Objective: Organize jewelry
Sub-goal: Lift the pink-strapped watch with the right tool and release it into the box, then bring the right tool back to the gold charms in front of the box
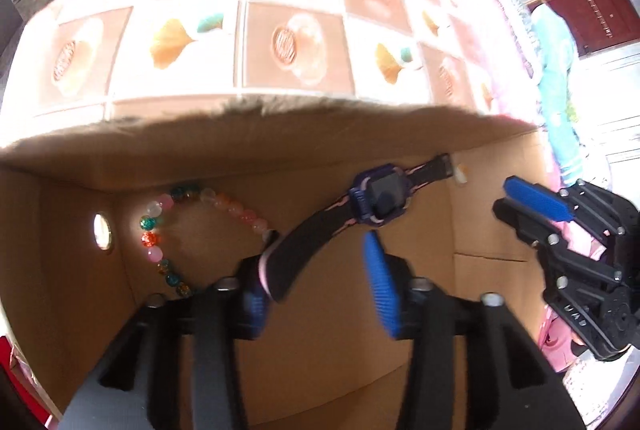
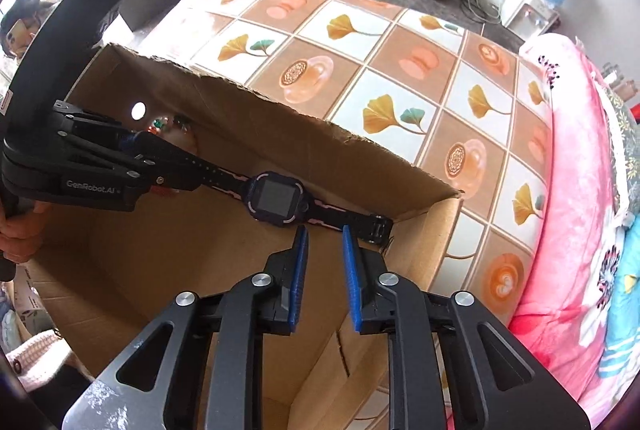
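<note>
A purple and black smartwatch [image 1: 380, 200] lies inside an open cardboard box [image 1: 320, 310], its strap running over my left gripper's left fingertip [image 1: 256, 294]. My left gripper [image 1: 316, 286] is open inside the box, its jaws wide apart with the strap end by the left one. A bracelet of coloured glass beads [image 1: 160, 226] lies at the box's far left corner. In the right wrist view the watch [image 2: 276, 198] lies along the far wall. My right gripper [image 2: 324, 262] is open and empty, just in front of the watch's strap.
The box's far wall [image 2: 300, 134] has a torn top edge and a round hole [image 2: 138, 110]. A tablecloth with leaf and cup patterns [image 2: 400, 70] covers the table behind. A pink blanket [image 2: 572, 190] lies at the right.
</note>
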Available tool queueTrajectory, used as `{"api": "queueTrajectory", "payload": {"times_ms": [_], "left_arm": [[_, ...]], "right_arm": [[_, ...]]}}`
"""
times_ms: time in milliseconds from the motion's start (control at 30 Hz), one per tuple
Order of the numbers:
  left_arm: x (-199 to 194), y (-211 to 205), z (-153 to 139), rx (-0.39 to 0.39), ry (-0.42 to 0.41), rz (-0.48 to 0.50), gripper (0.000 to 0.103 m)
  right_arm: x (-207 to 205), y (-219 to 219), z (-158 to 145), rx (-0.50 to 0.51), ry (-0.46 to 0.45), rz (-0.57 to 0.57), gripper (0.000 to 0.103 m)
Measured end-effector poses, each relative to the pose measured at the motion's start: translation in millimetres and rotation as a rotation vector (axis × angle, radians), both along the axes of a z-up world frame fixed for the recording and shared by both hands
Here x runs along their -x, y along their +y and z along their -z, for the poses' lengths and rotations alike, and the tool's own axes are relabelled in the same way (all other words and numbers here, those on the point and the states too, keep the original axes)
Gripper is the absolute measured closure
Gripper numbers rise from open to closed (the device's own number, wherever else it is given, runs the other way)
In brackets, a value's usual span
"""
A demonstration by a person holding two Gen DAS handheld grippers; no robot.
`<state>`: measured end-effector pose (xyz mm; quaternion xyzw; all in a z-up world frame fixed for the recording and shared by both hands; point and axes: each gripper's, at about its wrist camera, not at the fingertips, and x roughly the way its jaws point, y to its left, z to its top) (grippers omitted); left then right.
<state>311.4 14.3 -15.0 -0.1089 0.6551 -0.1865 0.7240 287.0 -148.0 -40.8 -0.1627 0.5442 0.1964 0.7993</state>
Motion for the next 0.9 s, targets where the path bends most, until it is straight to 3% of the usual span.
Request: {"api": "queueTrajectory", "payload": {"times_ms": [167,300,433,600,767,900], "left_arm": [[19,5,-39,-0.034,-0.111,0.029,0.043],[46,1,-83,-0.045,-0.245,0.074,0.036],[90,2,-118,-0.035,-0.411,0.105,0.027],[158,19,-155,0.001,-0.573,0.076,0.020],[232,29,-148,-0.071,-0.664,0.104,0.013],[270,28,-105,-0.114,-0.623,0.123,0.009]], "right_arm": [[23,-9,-22,-0.043,-0.060,0.015,0.077],[49,-17,-46,-0.091,-0.127,0.023,0.077],[85,-33,-68,-0.165,-0.192,0.040,0.073],[142,-55,-92,-0.308,-0.294,0.059,0.067],[202,-64,-86,-0.429,-0.340,0.056,0.067],[232,-58,-51,-0.487,-0.294,0.081,0.067]]}}
